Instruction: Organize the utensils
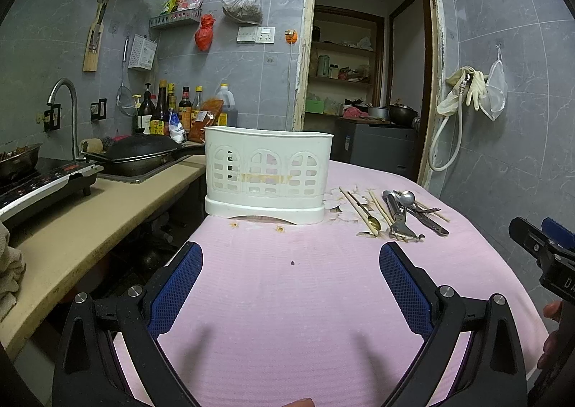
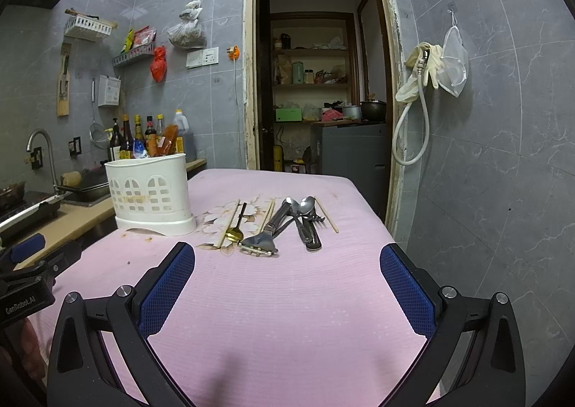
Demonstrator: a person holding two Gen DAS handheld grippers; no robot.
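Note:
A white slotted utensil holder (image 1: 267, 175) (image 2: 151, 191) stands on the pink tablecloth (image 1: 287, 299) (image 2: 287, 299). To its right lie loose utensils: wooden chopsticks (image 1: 357, 211) (image 2: 228, 223), a gold spoon (image 2: 235, 232), a metal peeler (image 1: 399, 220) (image 2: 267, 234), steel spoons (image 1: 408, 198) (image 2: 303, 207) and a fork (image 2: 314, 218). My left gripper (image 1: 291, 256) hovers open over the cloth, short of the holder. My right gripper (image 2: 287, 256) is open too, just short of the peeler. Neither holds anything.
A counter (image 1: 90, 213) at the left carries an induction cooker (image 1: 39, 184), a wok (image 1: 140, 151), a sink tap (image 1: 66, 108) and sauce bottles (image 1: 169, 108). A doorway (image 2: 316, 83) opens behind the table. The right wall (image 2: 485, 155) stands close to the table edge.

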